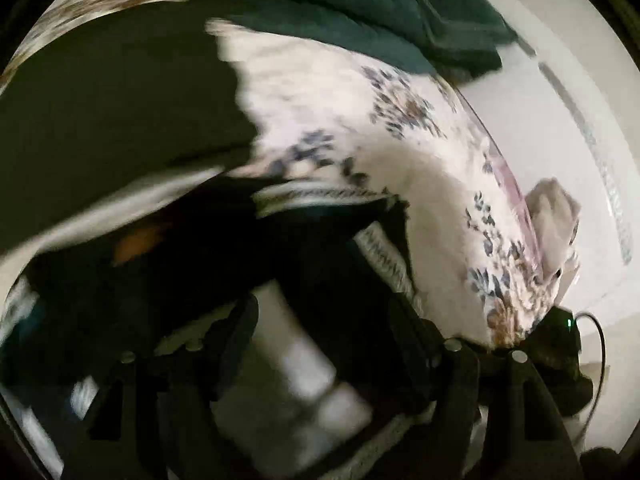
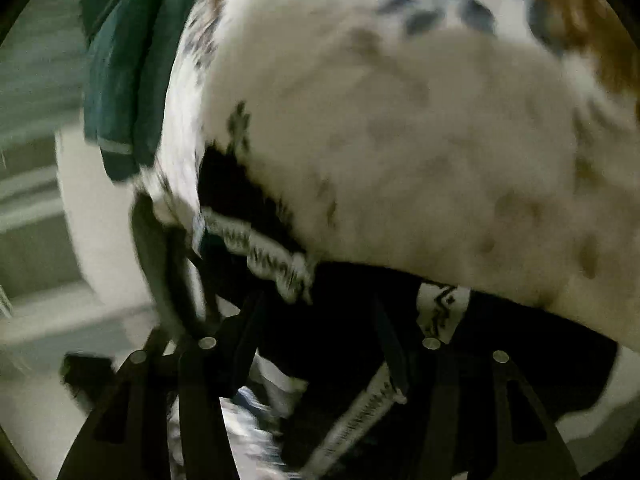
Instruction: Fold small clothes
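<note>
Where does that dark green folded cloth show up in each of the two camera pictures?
Left wrist view: the dark green folded cloth lies along the top edge, right of centre.
Right wrist view: the same cloth hangs at the upper left.
Shared landmark: the white flower-printed sheet beside it.

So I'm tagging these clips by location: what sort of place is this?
Probably a home, perhaps a bedroom. A white cloth with blue and brown flowers, like a bedsheet or tablecloth, covers the surface. A dark teal folded garment lies on it, and a black garment with patterned white trim is being handled.
</note>
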`<state>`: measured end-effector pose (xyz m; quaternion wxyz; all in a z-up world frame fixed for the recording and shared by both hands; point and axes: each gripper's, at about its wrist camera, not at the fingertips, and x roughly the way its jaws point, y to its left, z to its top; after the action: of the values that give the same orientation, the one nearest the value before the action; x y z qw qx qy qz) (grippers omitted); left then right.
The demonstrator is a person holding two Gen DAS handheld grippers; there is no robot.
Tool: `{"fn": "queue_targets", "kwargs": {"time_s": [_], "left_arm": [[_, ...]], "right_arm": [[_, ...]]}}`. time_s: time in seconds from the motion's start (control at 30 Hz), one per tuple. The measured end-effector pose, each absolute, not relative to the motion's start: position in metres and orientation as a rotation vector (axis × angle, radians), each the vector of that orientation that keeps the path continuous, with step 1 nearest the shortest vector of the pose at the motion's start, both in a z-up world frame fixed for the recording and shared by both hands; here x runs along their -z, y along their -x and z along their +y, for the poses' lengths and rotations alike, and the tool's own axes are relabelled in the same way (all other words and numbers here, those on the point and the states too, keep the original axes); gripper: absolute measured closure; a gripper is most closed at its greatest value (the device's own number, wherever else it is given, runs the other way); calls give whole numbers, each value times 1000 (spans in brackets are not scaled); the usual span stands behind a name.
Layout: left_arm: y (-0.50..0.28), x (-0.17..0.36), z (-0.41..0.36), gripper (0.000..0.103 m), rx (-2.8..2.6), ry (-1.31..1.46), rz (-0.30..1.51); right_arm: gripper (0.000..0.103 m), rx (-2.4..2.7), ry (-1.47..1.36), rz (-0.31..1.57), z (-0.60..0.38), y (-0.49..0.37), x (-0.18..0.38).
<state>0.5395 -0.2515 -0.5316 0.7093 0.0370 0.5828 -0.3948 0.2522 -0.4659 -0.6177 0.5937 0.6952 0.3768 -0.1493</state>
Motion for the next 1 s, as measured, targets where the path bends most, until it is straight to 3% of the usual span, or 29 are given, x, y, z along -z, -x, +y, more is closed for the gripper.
{"fn": "queue_targets", "kwargs": {"time_s": [0.1, 0.2, 0.23, 0.27, 0.3, 0.7, 0.8, 0.83, 0.87, 0.9, 0.93, 0.97, 1.0], "left_arm": [[-551, 549, -287, 38, 889, -172, 1314], [-554, 567, -315, 40, 897, -277, 1327], [-554, 572, -325, 58, 906, -315, 1322], [-551, 574, -328, 92, 911, -338, 1321], [-550, 577, -333, 99, 920, -374, 1332], [-584, 576, -318, 103, 871, -222, 1337], [-587, 569, -311, 102, 908, -140, 1383], [-587, 566, -308, 101, 924, -121, 1396], [-586, 564, -305, 96, 935, -116, 1400], [-584, 563, -302, 89, 934, -128, 1402], [-581, 563, -300, 70, 944, -145, 1399], [-578, 565, -300, 57, 951, -165, 1395], [-573, 569, -300, 57, 949, -198, 1394]], "right_arm": [[47, 318, -1749, 803, -463, -253, 637], [68, 311, -1781, 778, -460, -259, 646], [78, 313, -1782, 783, -459, -262, 648], [83, 322, -1778, 791, -455, -266, 648], [86, 332, -1770, 798, -454, -266, 648], [92, 419, -1527, 954, -460, -246, 638], [84, 347, -1587, 952, -462, -245, 637], [73, 320, -1621, 944, -462, -243, 637], [65, 290, -1655, 935, -461, -241, 635], [51, 272, -1673, 931, -458, -234, 634], [49, 257, -1691, 925, -454, -233, 633], [49, 240, -1704, 924, -449, -234, 635], [49, 230, -1707, 937, -445, -238, 637]]}}
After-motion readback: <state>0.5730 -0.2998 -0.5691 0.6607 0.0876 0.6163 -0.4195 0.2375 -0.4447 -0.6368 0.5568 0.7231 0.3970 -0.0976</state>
